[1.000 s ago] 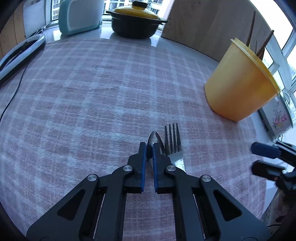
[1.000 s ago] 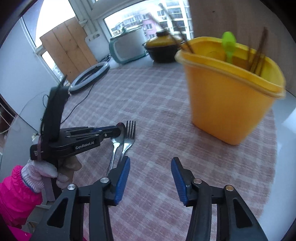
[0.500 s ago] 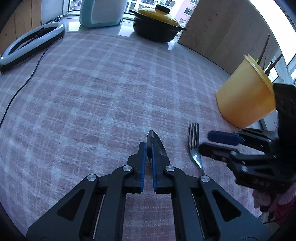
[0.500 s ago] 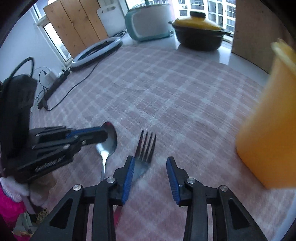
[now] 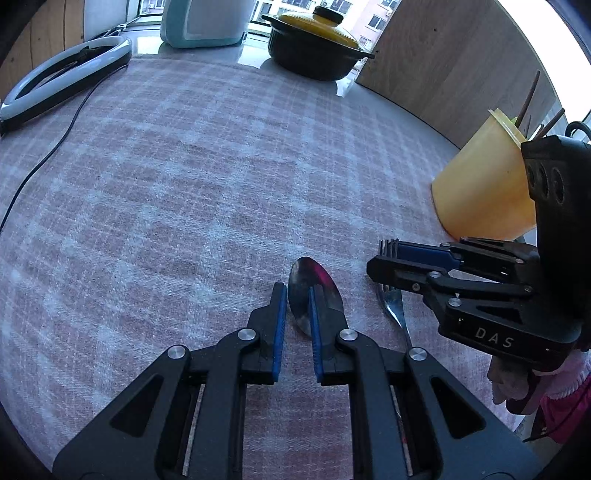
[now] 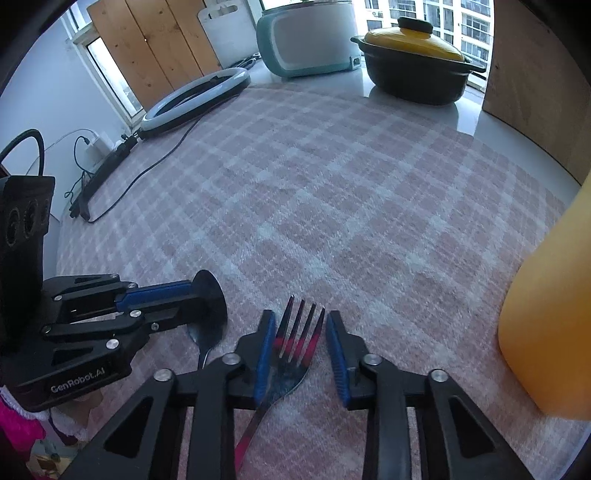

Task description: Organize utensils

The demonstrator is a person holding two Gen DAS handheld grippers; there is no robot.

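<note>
A metal spoon [image 5: 314, 291] and a metal fork [image 6: 295, 339] lie side by side on the pink plaid cloth. My left gripper [image 5: 295, 295] sits over the spoon bowl, its jaws slightly apart and not gripping it. My right gripper [image 6: 301, 339] is open with the fork head between its jaws; it shows in the left wrist view [image 5: 384, 258] above the fork [image 5: 393, 306]. The left gripper also appears in the right wrist view [image 6: 199, 295] over the spoon [image 6: 207, 343]. The yellow utensil bucket [image 5: 480, 192] stands to the right, holding chopsticks.
A black pot with a yellow lid [image 5: 314, 48], a teal appliance [image 5: 203, 18] and a ring light [image 5: 62, 77] with its cable stand along the far edge. A wooden board [image 5: 454, 62] leans behind the bucket [image 6: 550, 332].
My left gripper's jaws have parted from the spoon and it has lowered onto the cloth. My right gripper has swung left from the bucket and come down around the fork head.
</note>
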